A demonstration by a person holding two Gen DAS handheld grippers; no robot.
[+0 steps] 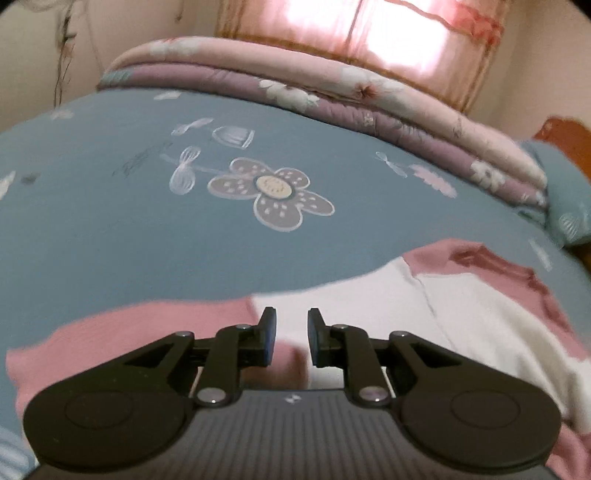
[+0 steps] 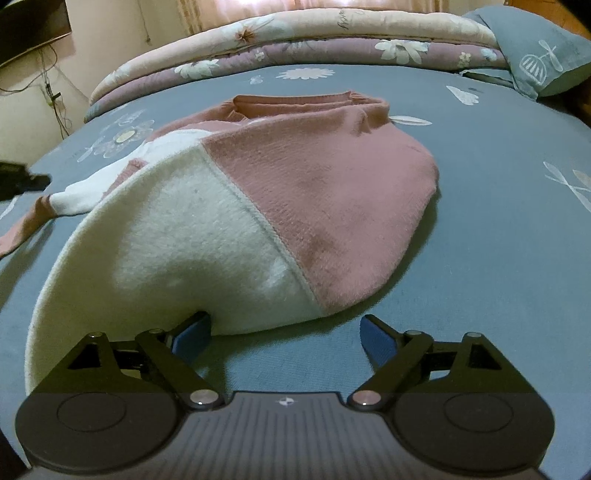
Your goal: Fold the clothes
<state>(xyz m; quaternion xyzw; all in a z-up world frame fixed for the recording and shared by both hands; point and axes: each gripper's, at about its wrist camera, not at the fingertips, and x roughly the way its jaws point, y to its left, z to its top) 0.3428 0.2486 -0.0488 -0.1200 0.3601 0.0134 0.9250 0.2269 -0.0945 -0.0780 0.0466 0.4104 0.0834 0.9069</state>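
Pink-and-white sweater (image 2: 258, 206) lying on the bed (image 2: 480, 258), filling the centre of the right wrist view, collar toward the top of the frame and one sleeve trailing to the left edge. In the left wrist view the same sweater (image 1: 461, 314) crosses the lower half of the frame.

Right hand-held gripper (image 2: 284, 332), bottom of frame: jaws spread wide, nothing held; its left finger (image 2: 192, 332) sits against the white hem, which bulges up over it, while the right finger stands apart over bare sheet. Left hand-held gripper (image 1: 291, 336), bottom of frame: jaws narrowly parted, hovering over the sweater, holding nothing.

Folded floral quilt (image 2: 295, 44) runs along the top of the frame, well apart from the sweater; a blue pillow (image 2: 535, 51) occupies the upper right. Bare blue sheet lies open to the right and below the sweater. A curtain (image 1: 369, 33) hangs beyond the quilt.

Script lettering on quilt and sheet is too blurred to read.
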